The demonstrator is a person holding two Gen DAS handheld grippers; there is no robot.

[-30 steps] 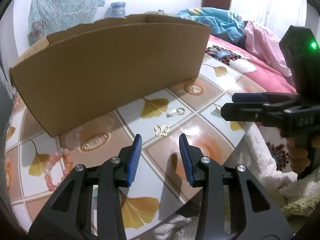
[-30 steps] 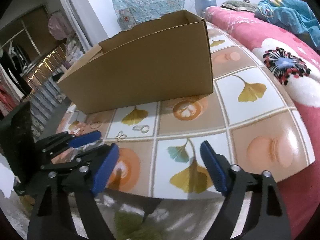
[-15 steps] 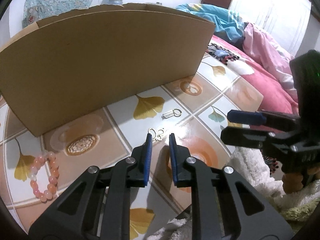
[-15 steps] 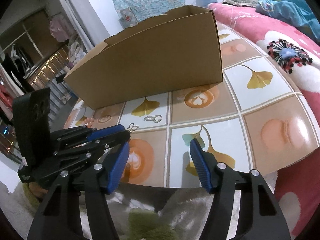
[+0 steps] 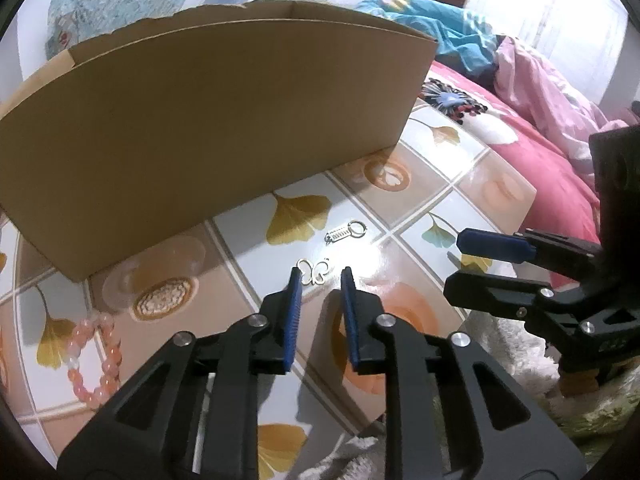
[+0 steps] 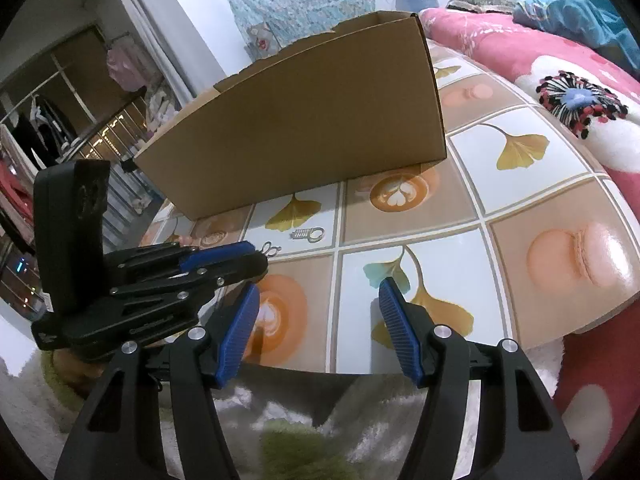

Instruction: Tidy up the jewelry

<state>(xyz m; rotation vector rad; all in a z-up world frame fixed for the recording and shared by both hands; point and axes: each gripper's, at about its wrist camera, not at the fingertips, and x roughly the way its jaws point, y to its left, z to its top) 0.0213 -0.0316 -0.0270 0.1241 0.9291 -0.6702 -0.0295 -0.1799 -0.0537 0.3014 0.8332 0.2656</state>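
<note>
A gold butterfly piece (image 5: 314,271) lies on the tiled table (image 5: 492,184), just beyond my left gripper (image 5: 320,280), whose jaws stand narrowly open and empty, tips on either side of it. A silver ring with a charm (image 5: 346,233) lies a little farther. A pink bead bracelet (image 5: 96,356) lies at the left. A brown cardboard box (image 5: 208,120) stands behind them. My right gripper (image 6: 318,300) is open and empty over the table's near edge; the butterfly (image 6: 271,249) and ring (image 6: 308,234) lie ahead to its left.
A pink floral bedspread (image 6: 560,64) with blue bedding lies right of the table. A fluffy rug (image 6: 288,440) lies below the near edge. A wardrobe with hanging clothes (image 6: 40,128) stands far left.
My left gripper narrowed, then opened slightly, and moved forward and down to the butterfly piece. My right gripper narrowed a little and drew slightly nearer the table.
</note>
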